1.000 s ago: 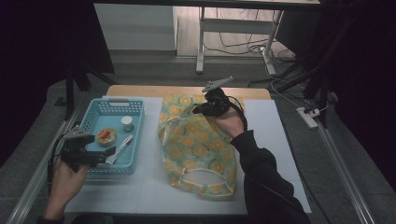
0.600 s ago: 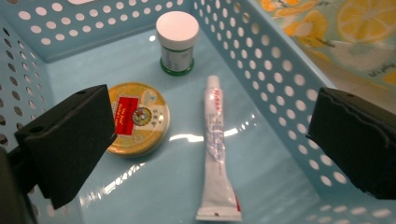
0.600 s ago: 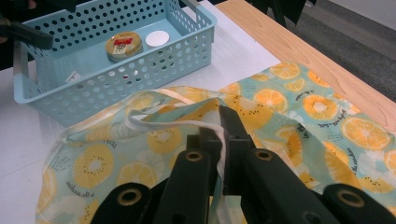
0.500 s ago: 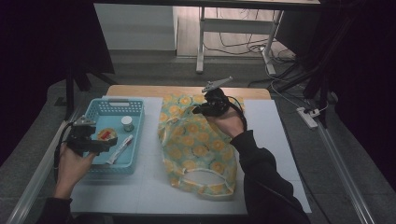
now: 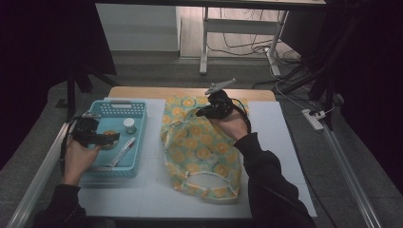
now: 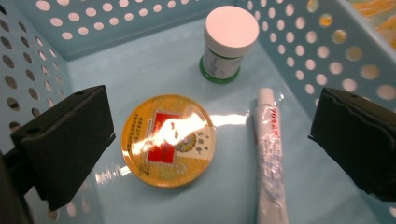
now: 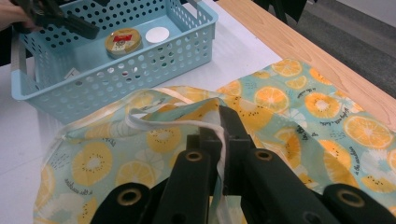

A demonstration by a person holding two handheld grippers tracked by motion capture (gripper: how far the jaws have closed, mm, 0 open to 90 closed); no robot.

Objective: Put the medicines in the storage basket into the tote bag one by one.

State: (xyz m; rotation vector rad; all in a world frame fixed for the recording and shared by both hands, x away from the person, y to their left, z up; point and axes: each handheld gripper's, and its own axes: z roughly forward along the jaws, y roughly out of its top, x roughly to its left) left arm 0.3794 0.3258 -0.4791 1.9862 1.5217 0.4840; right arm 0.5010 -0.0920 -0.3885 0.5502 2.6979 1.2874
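Lowering the wide-open left tongs (image 6: 210, 135) squarely over the round yellow tin (image 6: 168, 140) matters, right tongs (image 7: 219, 140) gripping the orange-print fabric bag (image 5: 199, 147).

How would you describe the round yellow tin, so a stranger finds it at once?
Look in the blue basket left of the orange-print bag. The tin lies flat between the open left claw jaws, beside a tube and jar. It alone is flat and yellow with a red label.
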